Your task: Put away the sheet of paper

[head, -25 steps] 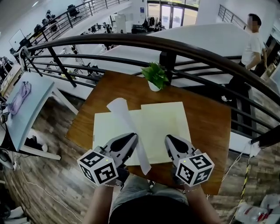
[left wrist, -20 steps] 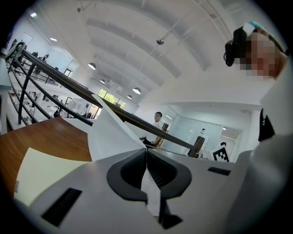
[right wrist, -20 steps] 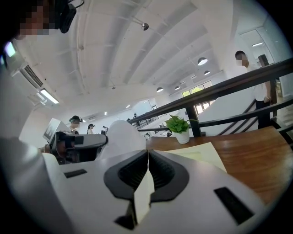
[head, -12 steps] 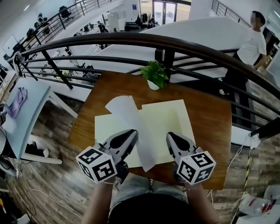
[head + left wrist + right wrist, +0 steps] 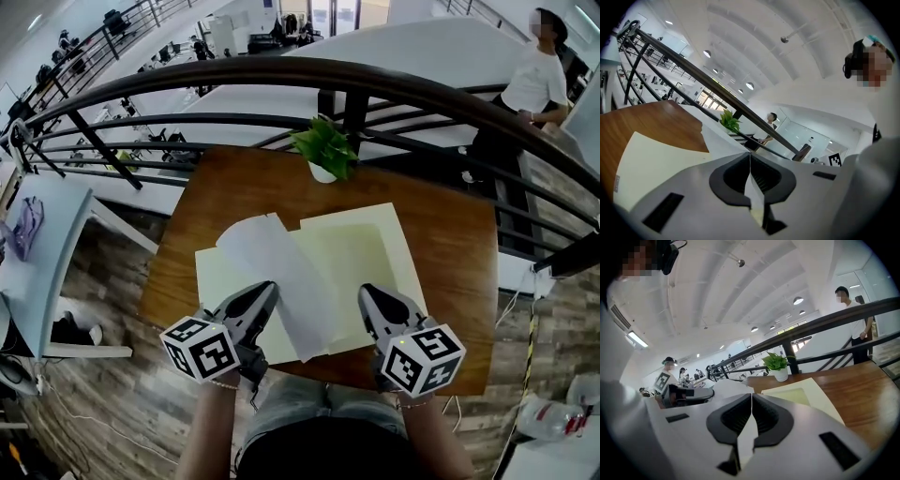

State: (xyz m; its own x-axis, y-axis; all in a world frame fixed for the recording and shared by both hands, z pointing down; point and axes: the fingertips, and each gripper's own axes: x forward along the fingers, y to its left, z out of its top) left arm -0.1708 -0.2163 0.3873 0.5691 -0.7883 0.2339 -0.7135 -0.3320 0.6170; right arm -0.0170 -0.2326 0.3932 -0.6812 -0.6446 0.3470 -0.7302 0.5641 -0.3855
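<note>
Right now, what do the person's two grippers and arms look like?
Left gripper and right gripper: light grey, tapered shells with black ribbed pads; each carries a white cube of black square markers. Forearms are bare, no sleeves showing.

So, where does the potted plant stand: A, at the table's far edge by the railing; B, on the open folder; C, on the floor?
A: the potted plant stands at the table's far edge, just below the railing, clear of the folder.
</note>
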